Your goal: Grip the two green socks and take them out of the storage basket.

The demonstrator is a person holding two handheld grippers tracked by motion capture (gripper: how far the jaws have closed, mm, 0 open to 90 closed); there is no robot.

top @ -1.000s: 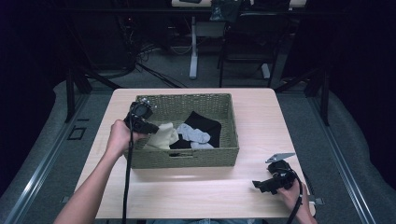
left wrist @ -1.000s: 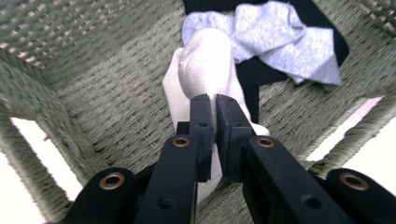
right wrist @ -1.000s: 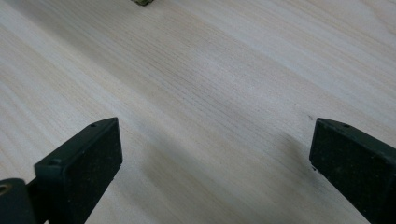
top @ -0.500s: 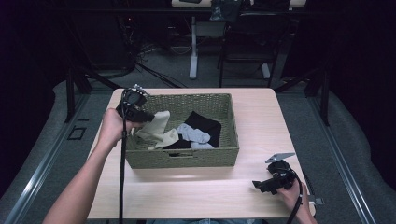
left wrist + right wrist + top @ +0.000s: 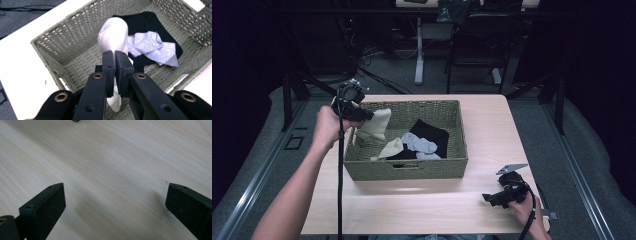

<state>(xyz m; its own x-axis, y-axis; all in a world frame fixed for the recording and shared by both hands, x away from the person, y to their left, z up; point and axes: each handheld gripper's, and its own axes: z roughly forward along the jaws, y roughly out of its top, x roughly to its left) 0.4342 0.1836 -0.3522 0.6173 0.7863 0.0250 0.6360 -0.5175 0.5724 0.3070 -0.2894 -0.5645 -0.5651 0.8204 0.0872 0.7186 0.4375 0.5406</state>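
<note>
Cream sock (image 5: 374,125) pinched between the pressed-together jaws of the left gripper (image 5: 362,114), hanging over the left end of the woven basket (image 5: 407,170) beside a grey sock (image 5: 419,145) on black cloth (image 5: 432,135); right gripper (image 5: 492,197) spread wide, low over the table (image 5: 492,130).

The worktop (image 5: 492,125) is light wood with thin, pale grain lines. The basket (image 5: 432,167) near its far left corner is woven and grey-green. The sock (image 5: 113,36) in the left gripper (image 5: 115,56) is cream white. Another cream sock (image 5: 390,148) lies in the basket. A light grey cloth (image 5: 152,47) lies on a black cloth (image 5: 147,21). Both grippers are black, and the right gripper (image 5: 492,198) has a grey plate on top. The floor (image 5: 577,150) is grey.
</note>
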